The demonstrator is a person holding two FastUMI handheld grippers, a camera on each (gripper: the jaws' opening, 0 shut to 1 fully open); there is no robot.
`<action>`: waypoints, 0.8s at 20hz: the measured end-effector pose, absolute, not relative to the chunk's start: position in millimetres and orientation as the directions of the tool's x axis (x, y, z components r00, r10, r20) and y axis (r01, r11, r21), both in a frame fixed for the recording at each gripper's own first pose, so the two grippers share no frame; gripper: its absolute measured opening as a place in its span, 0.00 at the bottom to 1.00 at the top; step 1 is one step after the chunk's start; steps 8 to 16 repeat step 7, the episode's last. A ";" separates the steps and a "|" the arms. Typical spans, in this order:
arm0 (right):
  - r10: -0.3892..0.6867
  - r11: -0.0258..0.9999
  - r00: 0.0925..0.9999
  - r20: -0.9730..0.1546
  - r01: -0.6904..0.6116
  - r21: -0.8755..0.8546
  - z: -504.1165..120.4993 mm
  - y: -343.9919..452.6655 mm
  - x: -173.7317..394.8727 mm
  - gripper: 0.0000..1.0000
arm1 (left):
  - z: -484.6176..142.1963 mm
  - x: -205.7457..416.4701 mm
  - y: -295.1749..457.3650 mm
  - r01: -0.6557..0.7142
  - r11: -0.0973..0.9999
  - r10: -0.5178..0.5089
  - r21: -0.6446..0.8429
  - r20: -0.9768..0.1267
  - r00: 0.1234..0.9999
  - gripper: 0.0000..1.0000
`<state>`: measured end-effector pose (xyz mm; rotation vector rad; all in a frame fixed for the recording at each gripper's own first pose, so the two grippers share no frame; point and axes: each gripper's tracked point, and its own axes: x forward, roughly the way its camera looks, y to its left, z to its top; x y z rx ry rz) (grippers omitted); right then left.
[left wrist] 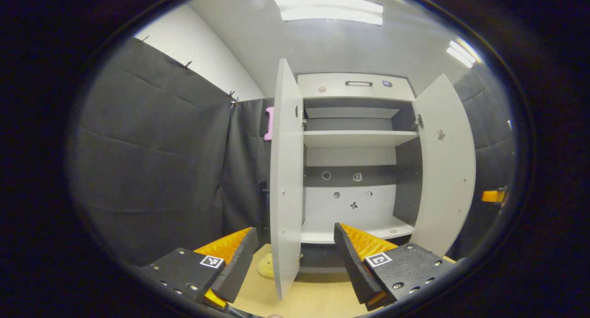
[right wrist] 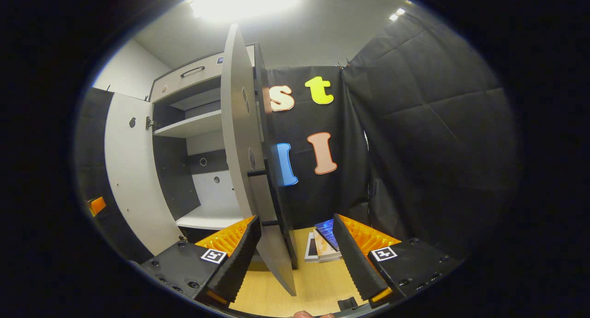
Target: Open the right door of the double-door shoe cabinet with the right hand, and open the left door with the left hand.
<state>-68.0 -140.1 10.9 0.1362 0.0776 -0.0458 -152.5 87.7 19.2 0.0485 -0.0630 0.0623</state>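
Both doors of the shoe cabinet (left wrist: pixel 355 170) stood open. In the left gripper view, the left door (left wrist: pixel 286 179) swung out edge-on toward the camera, its lower edge rising between the spread fingers of the left gripper (left wrist: pixel 295 262), which pinched nothing. The right door (left wrist: pixel 449 166) stood wide open on the far side, and the bare shelves (left wrist: pixel 357 137) showed between them. In the right gripper view, the right door (right wrist: pixel 242 147) stood edge-on just ahead of the right gripper (right wrist: pixel 297 256), whose fingers were spread apart with the door's lower edge between them, not pressing it. A few flat items (right wrist: pixel 322 244) lay on the wooden floor (right wrist: pixel 318 285) beyond.
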 end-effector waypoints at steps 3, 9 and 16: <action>-0.052 0.991 0.996 -0.069 0.060 0.120 6.8 -142.3 -77.1 0.98 | 16.9 -147.1 91.6 -0.056 0.997 0.054 0.048 0.049 0.997 0.95; -0.091 0.990 0.995 -0.039 0.095 0.102 -0.6 -141.6 -81.0 0.98 | 12.4 -149.7 90.7 -0.053 0.996 0.051 0.069 0.037 0.998 0.94; -0.091 0.990 0.995 -0.039 0.095 0.102 -0.6 -141.6 -81.0 0.98 | 12.4 -149.7 90.7 -0.053 0.996 0.051 0.069 0.037 0.998 0.94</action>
